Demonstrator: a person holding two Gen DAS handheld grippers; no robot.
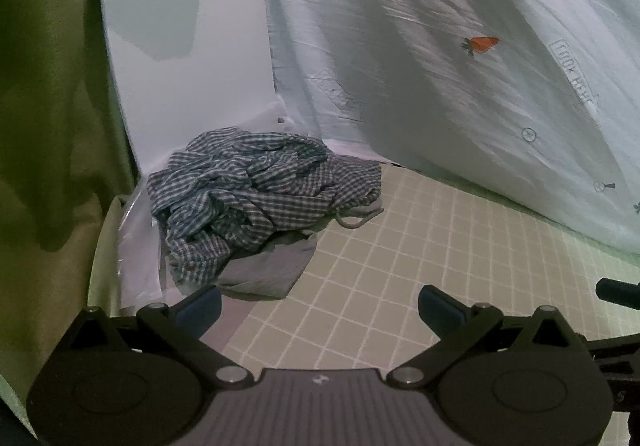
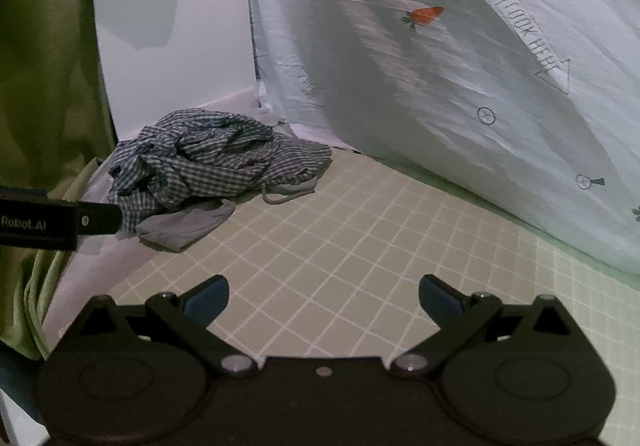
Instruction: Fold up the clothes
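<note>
Checked clothes (image 1: 256, 198) lie crumpled on my gridded mat (image 1: 400, 266); both grippers (image 1: 320, 308) (image 2: 324, 298) gape wide, and only my right view shows the left gripper's side.

the pale, creased sheet of cloth (image 2: 460, 58) hanging at the back carries a hand-drawn outlined arrow (image 2: 534, 42) with the words "look here" in capitals inside it, to the right of the printed orange carrot (image 2: 426, 15). in the left wrist view the same arrow lettering (image 1: 572, 74) is too blurred to read. a black bar-shaped device (image 2: 40, 220), far left of the carrot and lower, shows white lettering "robot.ai"; the smaller line under it is illegible.
</note>
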